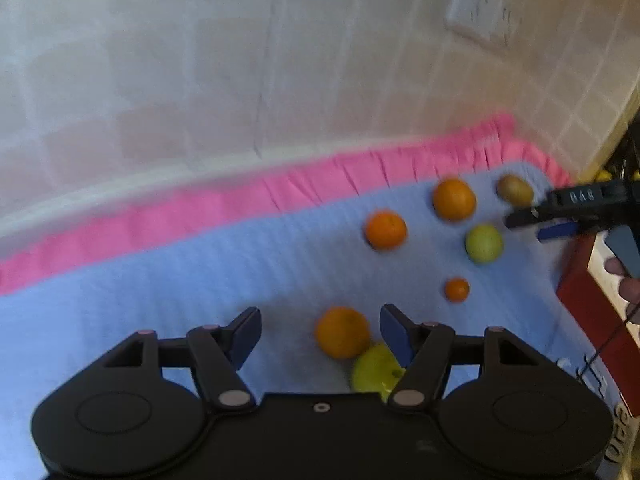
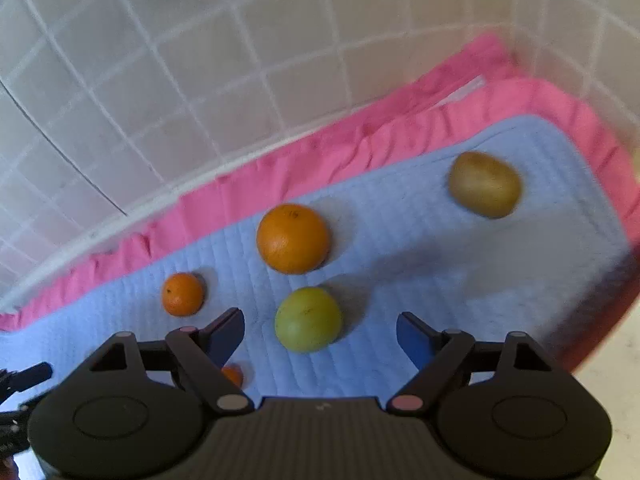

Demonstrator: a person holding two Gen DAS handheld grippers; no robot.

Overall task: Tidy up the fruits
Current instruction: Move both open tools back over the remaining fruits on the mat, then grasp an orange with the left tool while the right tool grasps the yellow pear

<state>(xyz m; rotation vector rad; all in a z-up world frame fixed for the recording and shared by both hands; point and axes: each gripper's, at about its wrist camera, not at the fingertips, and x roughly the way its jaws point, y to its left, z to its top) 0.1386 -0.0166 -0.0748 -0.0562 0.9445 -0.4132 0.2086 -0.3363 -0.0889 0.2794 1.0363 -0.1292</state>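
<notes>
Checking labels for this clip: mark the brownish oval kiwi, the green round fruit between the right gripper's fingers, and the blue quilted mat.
Brownish oval kiwi (image 2: 484,184), right wrist view, middle.
Green round fruit (image 2: 308,318), right wrist view, centre.
Blue quilted mat (image 2: 460,300), right wrist view, bare patch.

Left: bare blue mat (image 1: 160,280) ahead, open passage | between left hand-held gripper (image 1: 320,336) fingers: orange (image 1: 342,332) touching green fruit (image 1: 374,368) | right hand-held gripper (image 2: 320,334): green apple (image 2: 308,318) between open fingers, large orange (image 2: 293,238) just behind | far side: tiled wall (image 2: 200,80) blocks | right mat corner: only kiwi (image 2: 484,184).
</notes>
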